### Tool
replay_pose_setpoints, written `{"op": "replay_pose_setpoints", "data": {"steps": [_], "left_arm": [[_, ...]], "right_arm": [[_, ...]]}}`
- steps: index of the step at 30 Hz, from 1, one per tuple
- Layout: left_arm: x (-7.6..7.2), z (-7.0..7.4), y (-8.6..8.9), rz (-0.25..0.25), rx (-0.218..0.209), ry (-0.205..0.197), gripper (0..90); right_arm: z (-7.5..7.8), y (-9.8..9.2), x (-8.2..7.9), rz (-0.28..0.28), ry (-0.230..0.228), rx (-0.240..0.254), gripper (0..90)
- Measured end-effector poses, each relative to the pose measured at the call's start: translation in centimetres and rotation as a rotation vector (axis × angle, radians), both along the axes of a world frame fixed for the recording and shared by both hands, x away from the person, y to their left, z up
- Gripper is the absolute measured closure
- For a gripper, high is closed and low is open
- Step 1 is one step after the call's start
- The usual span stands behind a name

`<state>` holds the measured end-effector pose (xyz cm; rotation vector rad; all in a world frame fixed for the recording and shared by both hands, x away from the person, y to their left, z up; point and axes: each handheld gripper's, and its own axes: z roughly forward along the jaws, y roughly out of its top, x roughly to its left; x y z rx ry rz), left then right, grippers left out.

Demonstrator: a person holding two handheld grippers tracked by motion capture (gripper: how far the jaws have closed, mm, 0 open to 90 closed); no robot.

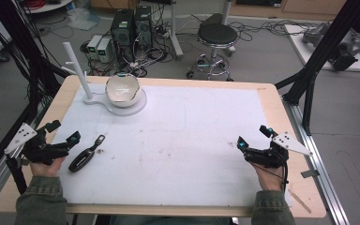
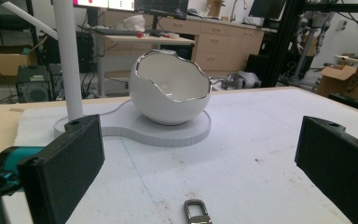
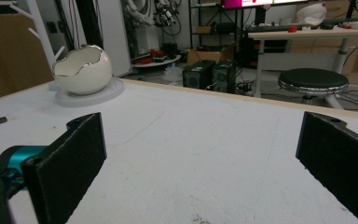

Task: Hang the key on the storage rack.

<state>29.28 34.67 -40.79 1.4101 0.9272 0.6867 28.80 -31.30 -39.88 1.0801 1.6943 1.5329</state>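
Jaws spread wide on both grippers, nothing between them, both hovering low over the white mat [image 1: 178, 140].

Landmark is the white egg-shaped bowl [image 1: 122, 89] with a jagged silver rim, sitting on a round white base [image 1: 138, 104] at the mat's far-left corner; a white post with side pegs [image 1: 77, 70] stands just left of the bowl on the same base. Left gripper [image 1: 72, 139] sits well nearer than the bowl, at the mat's left edge, aimed toward it. A black key fob with a metal clip [image 1: 86, 154] lies flat on the mat just right of the left gripper, near side of the bowl; its clip end [image 2: 196, 212] shows between that gripper's jaws in the left gripper view. Right gripper [image 1: 241, 143] is far right of the bowl, well apart from it, near the mat's right edge.
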Motion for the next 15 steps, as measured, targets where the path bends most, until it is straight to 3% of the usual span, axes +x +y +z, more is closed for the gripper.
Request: {"op": "replay_pose_setpoints", "data": {"steps": [15], "left_arm": [[0.03,-0.08,0.11,0.009,0.013,0.013,1.7]], "right_arm": [[-0.05,0.63,-0.14,0.018,0.005,-0.028,0.7]]}}
